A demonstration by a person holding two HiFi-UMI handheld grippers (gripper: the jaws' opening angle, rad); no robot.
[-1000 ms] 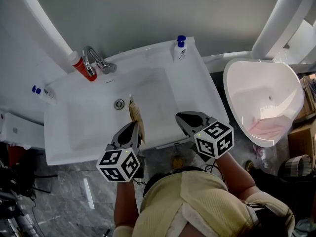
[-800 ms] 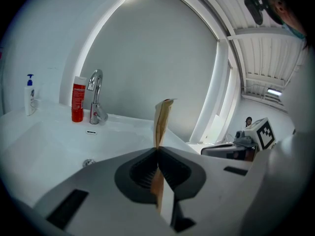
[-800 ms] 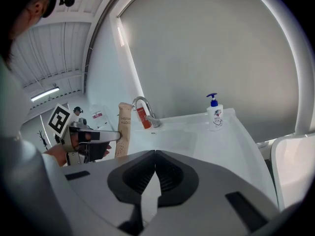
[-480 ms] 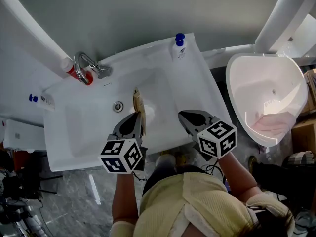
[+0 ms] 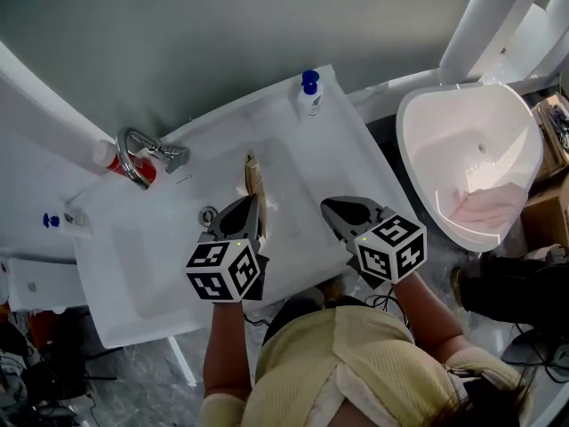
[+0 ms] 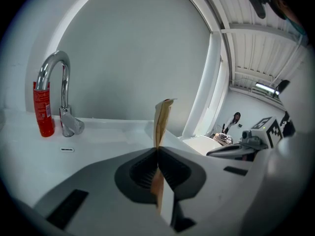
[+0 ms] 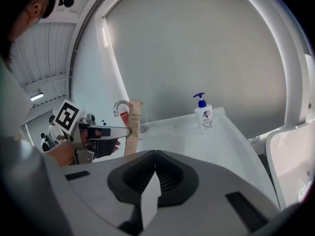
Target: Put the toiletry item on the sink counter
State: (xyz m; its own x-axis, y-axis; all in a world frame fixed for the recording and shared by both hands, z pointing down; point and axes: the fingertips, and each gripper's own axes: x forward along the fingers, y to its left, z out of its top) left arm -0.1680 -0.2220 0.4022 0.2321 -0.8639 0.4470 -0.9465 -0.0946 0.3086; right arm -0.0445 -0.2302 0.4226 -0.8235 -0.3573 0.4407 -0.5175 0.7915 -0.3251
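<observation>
The toothbrush pack point(image 5: 254, 178) is being gripped at its lower part by the left gripper point(image 5: 247, 213), whose jaws are pressing closed on it. Compared with one second ago, the pack is standing farther from the drain point(image 5: 208, 213) and closer to the back of the basin, because the left gripper has moved forward over the sink point(image 5: 116, 305). It is hanging above the basin and not touching the counter. The right gripper point(image 5: 343, 213) is staying near the front right rim, with its jaws together and nothing between them. The flat strip on the right of the basin is lying free up to the soap bottle point(image 5: 308, 92); the faucet point(image 5: 147, 149) and the red tube point(image 5: 120, 160) are occupying the back left corner. The pack is slim, flat and tan, standing upright, with dark print.
</observation>
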